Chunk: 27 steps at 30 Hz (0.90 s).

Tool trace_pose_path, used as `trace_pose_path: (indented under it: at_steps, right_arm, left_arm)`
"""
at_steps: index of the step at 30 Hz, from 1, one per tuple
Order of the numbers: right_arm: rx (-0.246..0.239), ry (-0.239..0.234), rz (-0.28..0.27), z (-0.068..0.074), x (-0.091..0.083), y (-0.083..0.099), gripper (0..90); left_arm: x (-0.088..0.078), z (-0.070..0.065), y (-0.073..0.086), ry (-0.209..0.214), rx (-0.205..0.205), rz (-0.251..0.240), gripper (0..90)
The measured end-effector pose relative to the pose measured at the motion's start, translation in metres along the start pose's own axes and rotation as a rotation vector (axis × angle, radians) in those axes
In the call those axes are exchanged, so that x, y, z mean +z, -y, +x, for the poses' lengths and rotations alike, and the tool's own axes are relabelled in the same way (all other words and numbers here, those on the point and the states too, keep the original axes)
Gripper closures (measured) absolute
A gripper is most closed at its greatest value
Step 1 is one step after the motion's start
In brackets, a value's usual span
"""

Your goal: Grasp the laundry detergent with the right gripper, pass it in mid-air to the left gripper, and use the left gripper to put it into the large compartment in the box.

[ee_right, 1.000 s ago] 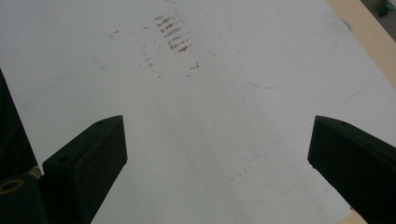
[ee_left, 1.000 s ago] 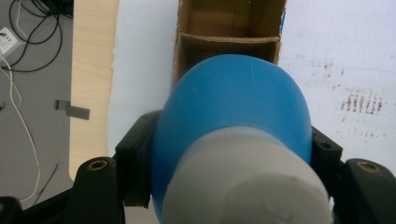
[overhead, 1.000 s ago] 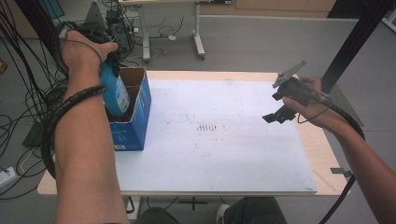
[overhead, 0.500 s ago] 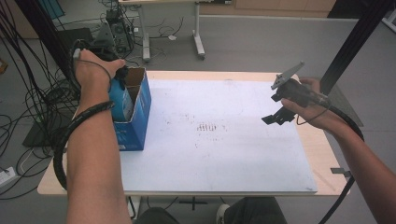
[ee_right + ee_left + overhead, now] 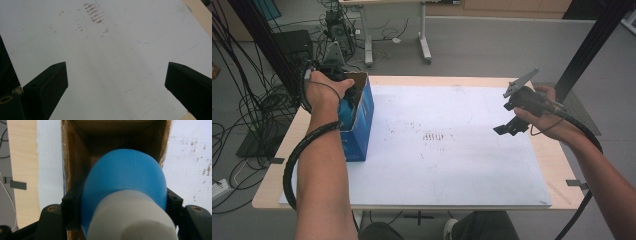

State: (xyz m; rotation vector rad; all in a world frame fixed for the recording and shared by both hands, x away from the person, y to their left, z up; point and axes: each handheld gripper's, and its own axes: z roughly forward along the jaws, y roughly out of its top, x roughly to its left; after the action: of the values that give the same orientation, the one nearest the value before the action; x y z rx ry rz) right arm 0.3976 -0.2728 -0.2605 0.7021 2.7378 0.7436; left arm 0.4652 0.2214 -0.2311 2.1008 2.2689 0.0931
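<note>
Right now your left gripper (image 5: 120,220) is clamped on a blue bottle with a white cap (image 5: 125,192), one black jaw pressed to each side of the body just past the cap. The bottle's long axis runs straight away from the gripper, rounded base first, and that base points down into the open mouth of the blue cardboard box (image 5: 361,117) at the left end of the table (image 5: 462,81). In the left gripper view the brown inner walls of the box frame the bottle on three sides, so it sits roughly centred over the opening, with the base at or just inside the rim; how deep it has gone I cannot tell. From the high view, your left hand (image 5: 324,90) covers the gripper and most of the bottle.

Whatever comes next probably turns on that alignment: bottle axis along the depth of the box, walls close on either side. A tilt would likely bring the base or a jaw against a cardboard wall.

Your right gripper (image 5: 512,122) hangs well apart from all this, above the right side of the white sheet (image 5: 452,170), jaws spread wide and holding nothing. Under it lie only faint brown smudges (image 5: 93,15) and thin pen lines. Nothing stands between the bottle and the box.
</note>
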Motion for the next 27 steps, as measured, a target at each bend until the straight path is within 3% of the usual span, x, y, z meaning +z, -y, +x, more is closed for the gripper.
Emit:
trace_pose_path:
  at_steps: [27]
  right_arm:
    - [-0.003,-0.002,0.025,0.000,0.007,0.001,4.6]
  left_arm:
    - [0.035,0.003,0.001,-0.006,0.035,0.021,35.9]
